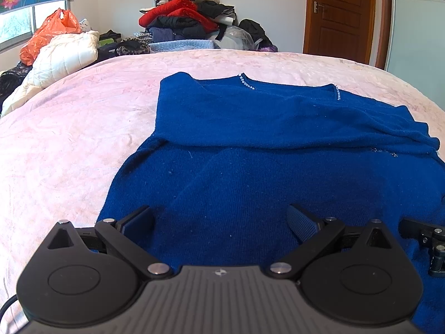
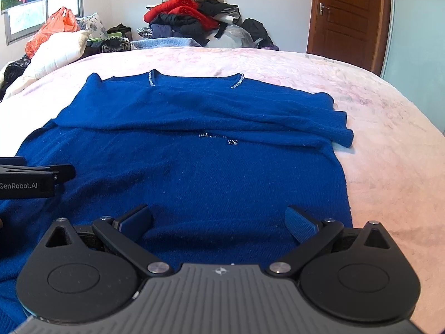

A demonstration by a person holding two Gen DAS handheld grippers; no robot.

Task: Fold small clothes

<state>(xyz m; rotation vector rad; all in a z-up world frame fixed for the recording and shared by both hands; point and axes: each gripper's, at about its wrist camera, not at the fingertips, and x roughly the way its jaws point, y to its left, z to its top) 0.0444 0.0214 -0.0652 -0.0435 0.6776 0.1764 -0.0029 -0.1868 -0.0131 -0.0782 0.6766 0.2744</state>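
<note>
The blue sweater (image 2: pixel 194 167) lies flat on the pink bedspread (image 2: pixel 389 167), directly ahead of and beneath both sets of fingers, its sleeves already folded across the chest in a soft band beyond the fingertips, which suggests the bottom hem is the next part to be lifted. The left gripper (image 1: pixel 219 222) and right gripper (image 2: pixel 218 221) sit side by side over the near hem, each with its fingers spread wide and holding nothing. The knit looks fine, fuzzy and limp, with small sparkling beads edging the neckline (image 2: pixel 151 79) farthest from the fingers.
</note>
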